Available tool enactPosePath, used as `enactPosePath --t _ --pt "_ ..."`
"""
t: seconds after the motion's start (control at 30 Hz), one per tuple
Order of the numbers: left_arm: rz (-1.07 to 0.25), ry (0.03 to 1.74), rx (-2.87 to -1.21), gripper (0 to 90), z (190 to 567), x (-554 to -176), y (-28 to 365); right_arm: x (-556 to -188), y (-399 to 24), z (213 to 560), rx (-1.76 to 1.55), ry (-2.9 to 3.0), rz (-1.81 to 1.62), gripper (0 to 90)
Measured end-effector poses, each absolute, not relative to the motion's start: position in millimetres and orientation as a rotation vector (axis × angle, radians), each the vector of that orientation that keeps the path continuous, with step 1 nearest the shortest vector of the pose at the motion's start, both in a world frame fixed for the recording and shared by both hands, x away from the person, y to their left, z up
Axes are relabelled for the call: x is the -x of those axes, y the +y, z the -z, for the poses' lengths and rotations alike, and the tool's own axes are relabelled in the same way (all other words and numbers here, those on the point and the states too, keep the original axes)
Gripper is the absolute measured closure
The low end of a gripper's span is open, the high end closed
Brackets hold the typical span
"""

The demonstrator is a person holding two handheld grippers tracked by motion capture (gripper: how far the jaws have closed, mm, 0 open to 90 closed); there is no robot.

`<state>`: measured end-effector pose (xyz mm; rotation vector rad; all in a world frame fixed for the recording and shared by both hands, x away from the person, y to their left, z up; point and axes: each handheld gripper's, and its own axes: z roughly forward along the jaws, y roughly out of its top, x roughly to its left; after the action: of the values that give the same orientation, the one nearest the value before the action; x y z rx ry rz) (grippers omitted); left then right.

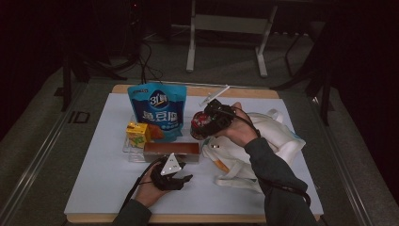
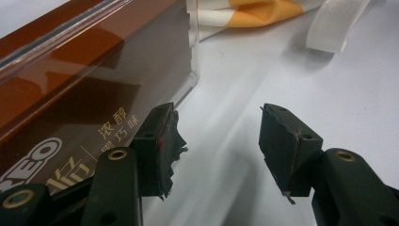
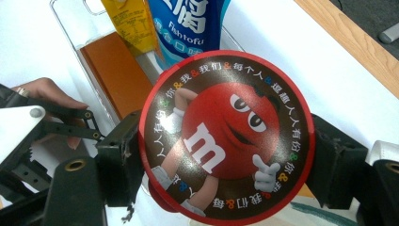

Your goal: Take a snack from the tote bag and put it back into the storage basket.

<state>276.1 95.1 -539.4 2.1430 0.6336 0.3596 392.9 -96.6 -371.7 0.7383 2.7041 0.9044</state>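
r hand-held gripper (image 3: pixel 226 155) is clamped on a round red m&m's tin (image 3: pixel 226 134), jaws pressing its rim at 9 and 3 o'clock in the right gripper view, printed face toward the cam. in the high view the tin (image 1: pixel 201 122) sits above bench (image 1: pixel 94 188) level near centre, just at 3 o'clock of the blue fish tofu pouch (image 1: pixel 157 110), w/ the white tote bag (image 1: pixel 263 141) at its 4 o'clock. l hand-held gripper (image 2: pixel 219 141) rests low on the bench, jaws about half apart w/ nothing between them; brown oreo box (image 2: pixel 70 108) just beside its left jaw, touching or not i can't tell. yellow juice carton (image 1: pixel 138 133) stands at 9 o'clock of the pouch, in the clear tray (image 1: pixel 128 149).
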Motion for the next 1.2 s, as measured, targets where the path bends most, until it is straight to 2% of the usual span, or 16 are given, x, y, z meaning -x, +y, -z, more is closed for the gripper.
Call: enactPosePath --t 1.2 --pt "-0.359 0.631 -2.142 46.4 539.4 -275.9 95.2 -410.3 -68.0 392.6 -0.853 2.679 -0.879 25.2"
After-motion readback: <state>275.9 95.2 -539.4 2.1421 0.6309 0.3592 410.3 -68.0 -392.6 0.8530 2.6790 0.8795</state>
